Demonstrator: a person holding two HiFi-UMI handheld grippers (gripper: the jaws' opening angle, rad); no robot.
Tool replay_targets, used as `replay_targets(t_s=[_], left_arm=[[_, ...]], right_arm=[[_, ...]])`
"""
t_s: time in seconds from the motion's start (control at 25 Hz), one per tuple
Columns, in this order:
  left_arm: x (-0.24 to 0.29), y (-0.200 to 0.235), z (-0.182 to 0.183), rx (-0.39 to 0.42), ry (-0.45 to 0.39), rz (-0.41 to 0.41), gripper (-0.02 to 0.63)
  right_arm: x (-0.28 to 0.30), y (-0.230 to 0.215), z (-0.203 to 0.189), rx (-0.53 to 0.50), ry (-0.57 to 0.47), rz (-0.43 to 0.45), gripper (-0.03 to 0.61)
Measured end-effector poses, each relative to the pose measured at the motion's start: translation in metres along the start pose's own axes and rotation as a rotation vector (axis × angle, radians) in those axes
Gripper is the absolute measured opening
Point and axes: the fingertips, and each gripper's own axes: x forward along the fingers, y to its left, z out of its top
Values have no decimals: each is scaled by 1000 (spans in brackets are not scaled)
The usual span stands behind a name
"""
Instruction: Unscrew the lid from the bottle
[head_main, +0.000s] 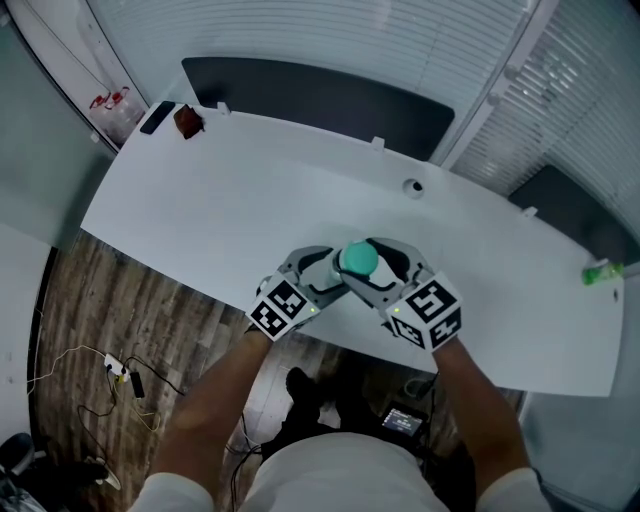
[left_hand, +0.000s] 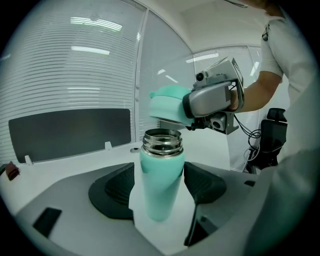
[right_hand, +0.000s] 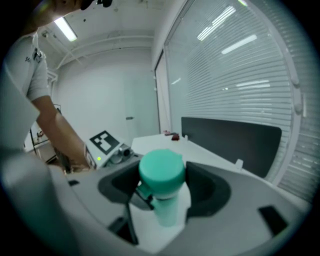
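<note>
Over the near edge of the surface (head_main: 200, 210), my left hand-held gripper (left_hand: 160, 192) clamps the teal bottle (left_hand: 161, 167). My right hand-held gripper (right_hand: 162, 187) grips the lid (left_hand: 165, 104), just clear of the steel threads (left_hand: 161, 142). Unscrewing looks finished, so next I'd set the lid down.

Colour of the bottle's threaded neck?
Shiny silver metal threaded neck on the mint-green bottle; left gripper view shows best.

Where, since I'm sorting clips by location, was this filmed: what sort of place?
Probably an office or meeting room: a long white desk, slatted blinds behind it, and a dark divider panel along its far edge.
</note>
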Motion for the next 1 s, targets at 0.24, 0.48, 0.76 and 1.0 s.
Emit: replay_targets(t_s=[0.24, 0.48, 0.76, 1.0], left_arm=[[-17, 4, 8, -33, -38, 30, 319], [-36, 4, 23, -83, -96, 50, 319], [-57, 2, 40, -160, -190, 69, 319], [-79, -1, 69, -265, -312, 87, 297]], right_arm=[[-7, 0, 5, 40, -27, -20, 304], [-16, -8, 9, 123, -71, -57, 304], [-27, -10, 18, 154, -110, -94, 304], [-42, -8, 35, 181, -161, -115, 304]])
